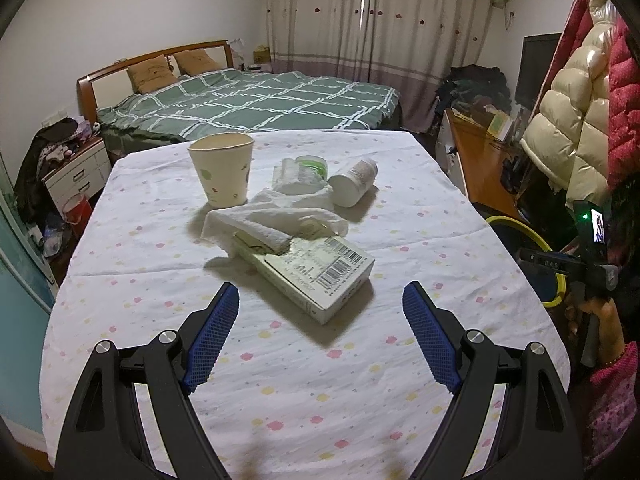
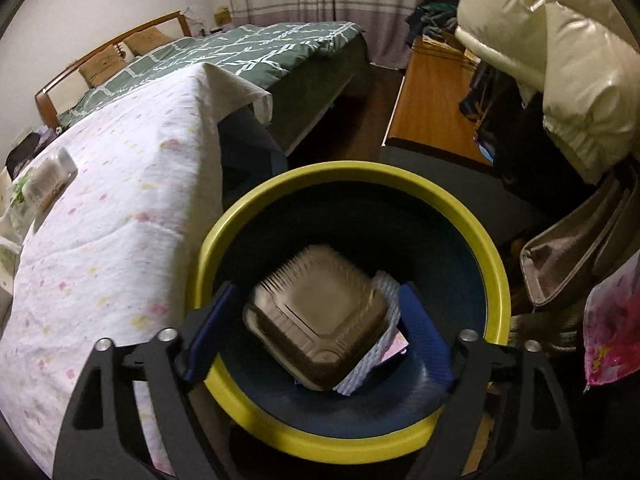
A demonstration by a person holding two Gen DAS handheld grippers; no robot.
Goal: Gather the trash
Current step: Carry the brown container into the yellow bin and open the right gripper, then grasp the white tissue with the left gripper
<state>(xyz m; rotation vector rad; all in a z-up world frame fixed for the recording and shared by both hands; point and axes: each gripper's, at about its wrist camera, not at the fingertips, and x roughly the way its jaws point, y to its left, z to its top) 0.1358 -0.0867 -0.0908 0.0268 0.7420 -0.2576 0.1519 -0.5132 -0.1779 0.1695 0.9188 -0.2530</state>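
We hold our left gripper (image 1: pixel 320 300) wide open over the table (image 1: pixel 440 216), with nothing in it. In front of it lie a flat box (image 1: pixel 320 272), a white cloth (image 1: pixel 272 220), a paper cup (image 1: pixel 223 172), a little white bottle (image 1: pixel 354 182) on its side and a crinkly wrapper (image 1: pixel 300 172). Our right gripper (image 2: pixel 318 304) is open above the bin (image 2: pixel 496 264) with the yellow rim, beside the table. Its fingers do not press on anything. A brown food box (image 2: pixel 316 328) lies down in the bin, on top of other trash.

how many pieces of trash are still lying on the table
5: a paper cup at the far left, a plastic wrapper and a white bottle behind, a tissue, and a box nearest. The tissue may hide more.
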